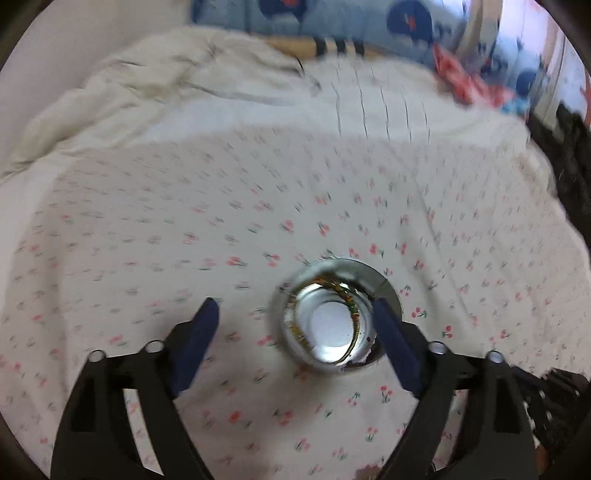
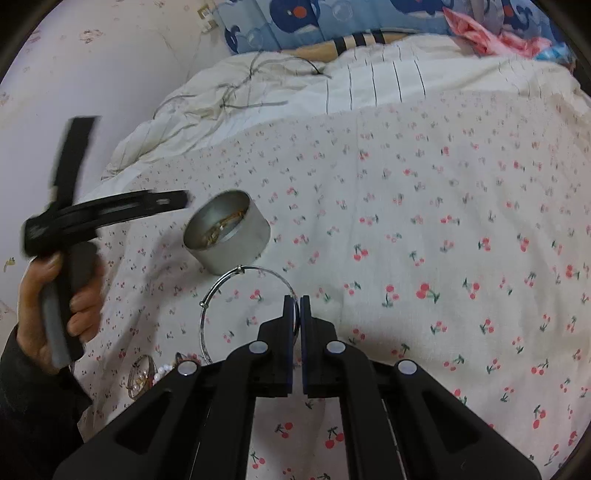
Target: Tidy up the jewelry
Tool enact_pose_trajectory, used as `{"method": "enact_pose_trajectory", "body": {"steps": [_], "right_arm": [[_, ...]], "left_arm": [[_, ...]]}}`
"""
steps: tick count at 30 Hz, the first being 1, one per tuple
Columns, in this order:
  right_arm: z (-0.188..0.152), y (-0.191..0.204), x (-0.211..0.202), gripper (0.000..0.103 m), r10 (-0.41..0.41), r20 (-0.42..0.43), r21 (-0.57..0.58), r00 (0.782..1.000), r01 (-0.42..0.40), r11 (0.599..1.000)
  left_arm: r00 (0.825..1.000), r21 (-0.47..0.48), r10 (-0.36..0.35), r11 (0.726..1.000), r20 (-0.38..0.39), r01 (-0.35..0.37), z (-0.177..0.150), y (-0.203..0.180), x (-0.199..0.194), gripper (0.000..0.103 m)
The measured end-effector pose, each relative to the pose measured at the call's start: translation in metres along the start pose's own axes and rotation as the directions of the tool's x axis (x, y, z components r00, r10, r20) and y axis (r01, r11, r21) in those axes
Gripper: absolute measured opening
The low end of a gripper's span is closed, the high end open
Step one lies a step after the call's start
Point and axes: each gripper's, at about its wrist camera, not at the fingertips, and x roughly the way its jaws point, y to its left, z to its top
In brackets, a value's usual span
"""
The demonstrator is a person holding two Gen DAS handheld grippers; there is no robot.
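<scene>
A round silver tin (image 1: pixel 334 314) stands on the cherry-print sheet (image 1: pixel 221 229) with a gold chain (image 1: pixel 352 302) lying inside it. My left gripper (image 1: pixel 295 314) is open and empty, hovering above the tin, which sits toward its right finger. In the right wrist view the tin (image 2: pixel 227 232) is at centre left, with the left gripper (image 2: pixel 110 210) held in a hand beside it. My right gripper (image 2: pixel 297 299) is shut on a thin silver bangle (image 2: pixel 221 288), which hangs just in front of the tin.
A small pile of jewelry with pearls and a clear piece (image 2: pixel 147 373) lies on the sheet at lower left. A rumpled white duvet (image 2: pixel 221 96) and a blue patterned cushion (image 2: pixel 295 22) lie at the back. A wall (image 2: pixel 74 74) runs along the left.
</scene>
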Motion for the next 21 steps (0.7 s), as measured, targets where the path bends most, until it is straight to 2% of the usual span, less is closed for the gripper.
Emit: {"method": "enact_pose_trajectory", "body": {"steps": [3,5,8,11,14,18,21], "right_arm": [[0.007,0.017,-0.005,0.004,-0.017,0.037,-0.052,0.999,0.019,0.998],[0.017,0.031,0.004,0.004,-0.041,0.046,-0.089,0.998,0.045,0.995],[0.038,0.059,0.030,0.004,-0.073,0.041,-0.145,0.996,0.078,0.986],[0.055,0.083,0.064,0.004,-0.113,0.020,-0.206,0.993,0.114,0.972],[0.063,0.095,0.094,0.004,-0.147,0.000,-0.233,0.989,0.143,0.962],[0.068,0.099,0.116,0.004,-0.197,0.006,-0.249,0.980,0.192,0.949],[0.074,0.099,0.123,0.005,-0.213,0.011,-0.250,0.977,0.209,0.945]], "left_arm": [[0.997,-0.092,-0.009,0.996,0.078,0.016,-0.020,0.030,-0.040,0.092],[0.993,-0.192,-0.030,0.980,0.117,0.052,-0.043,0.055,-0.056,0.095],[0.994,-0.259,-0.033,0.964,0.101,0.058,-0.064,0.082,-0.053,0.095],[0.999,-0.286,0.012,0.958,0.045,0.001,-0.067,0.105,-0.036,0.095],[0.998,-0.336,-0.015,0.941,0.059,0.034,-0.065,0.123,-0.041,0.095],[0.997,-0.325,0.011,0.946,0.074,0.014,-0.065,0.127,-0.046,0.095],[0.997,-0.329,-0.009,0.944,0.072,0.032,-0.067,0.122,-0.047,0.095]]}}
